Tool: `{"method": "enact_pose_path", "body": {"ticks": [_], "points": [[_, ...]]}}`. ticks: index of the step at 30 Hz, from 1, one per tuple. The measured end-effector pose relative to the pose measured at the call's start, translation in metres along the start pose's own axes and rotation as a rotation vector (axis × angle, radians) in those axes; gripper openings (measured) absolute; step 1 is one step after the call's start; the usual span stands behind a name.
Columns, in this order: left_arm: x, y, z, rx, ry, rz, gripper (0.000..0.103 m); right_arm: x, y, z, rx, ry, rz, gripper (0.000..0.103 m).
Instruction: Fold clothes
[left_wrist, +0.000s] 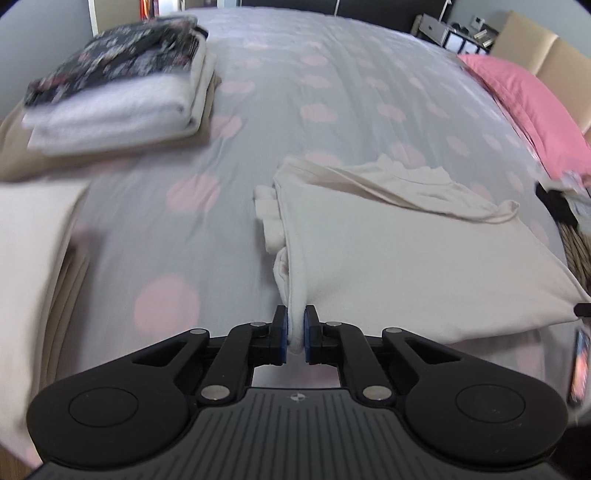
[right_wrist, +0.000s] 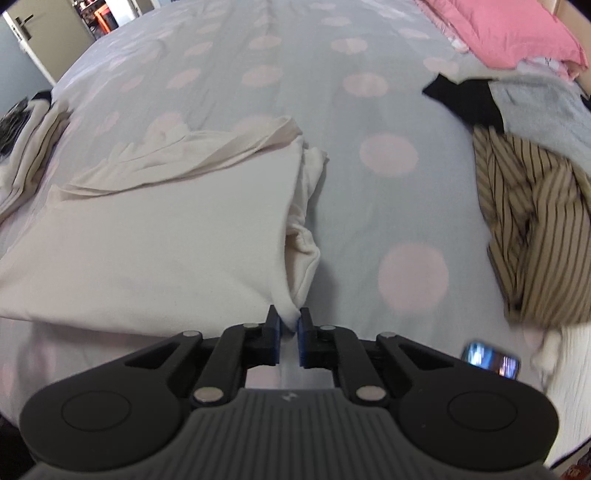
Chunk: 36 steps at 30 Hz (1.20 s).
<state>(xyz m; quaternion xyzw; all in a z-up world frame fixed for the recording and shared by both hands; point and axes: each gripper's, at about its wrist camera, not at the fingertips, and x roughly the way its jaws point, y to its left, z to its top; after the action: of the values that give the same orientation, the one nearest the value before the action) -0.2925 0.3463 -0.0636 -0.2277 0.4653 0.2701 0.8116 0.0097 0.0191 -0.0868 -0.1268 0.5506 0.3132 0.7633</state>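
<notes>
- Here, a cream garment (left_wrist: 388, 258) lies in the middle of the bed (left_wrist: 295, 92), which wears a grey cover with pink dots; its near edge is raised off the cover, its far part rests on it, partly folded with a sleeve laid across the top.
- The left gripper (left_wrist: 295, 328) has its blue pads clamped on the garment's near left corner; the cloth bunches up between the jaws, which stand narrow.
- The right gripper (right_wrist: 289, 328) pinches the garment's (right_wrist: 147, 240) near right corner the same way; its jaws are narrow too, with a thin fold of cloth between them.
- Left of the garment, well apart, sits a stack of folded clothes (left_wrist: 118, 96); a dark flowered piece tops it, white and beige ones lie under it.
- Right of the garment, a striped brown shirt (right_wrist: 532, 221) lies crumpled; behind it sit a black piece (right_wrist: 465, 96) and a grey one (right_wrist: 543, 110).
- Beyond those, far right of the garment, lies a pink pillow (right_wrist: 509, 29).
- A phone (right_wrist: 491, 358) with a lit screen lies near the striped shirt, right of the garment's near corner.
</notes>
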Motion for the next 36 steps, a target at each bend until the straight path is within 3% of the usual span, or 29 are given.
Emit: {"method": "enact_pose_path", "body": {"ticks": [5,9,15,20,26,31,36], "points": [[-0.024,0.004,-0.045,0.026,0.047,-0.003,0.006,-0.019,0.006,-0.057,-0.029,0.053,0.016,0.010],[-0.017,0.001,-0.068,0.054,0.074,0.025,0.006,-0.014,0.011,-0.086,-0.048,0.070,-0.010,0.010],[0.012,0.003,-0.085,0.052,0.109,0.061,0.007,0.012,0.019,-0.105,-0.053,0.052,-0.061,0.010],[0.036,0.003,-0.096,0.024,0.142,0.081,0.007,0.035,0.028,-0.119,-0.149,0.044,-0.109,0.011],[0.053,-0.006,-0.103,0.058,0.163,0.121,0.009,0.044,0.032,-0.122,-0.199,0.043,-0.131,0.015],[0.034,-0.008,-0.101,0.041,0.097,0.116,0.023,0.031,0.033,-0.127,-0.210,-0.026,-0.176,0.040],[-0.001,-0.011,-0.099,0.011,-0.052,0.134,0.031,0.009,0.035,-0.126,-0.207,-0.168,-0.244,0.050]]}}
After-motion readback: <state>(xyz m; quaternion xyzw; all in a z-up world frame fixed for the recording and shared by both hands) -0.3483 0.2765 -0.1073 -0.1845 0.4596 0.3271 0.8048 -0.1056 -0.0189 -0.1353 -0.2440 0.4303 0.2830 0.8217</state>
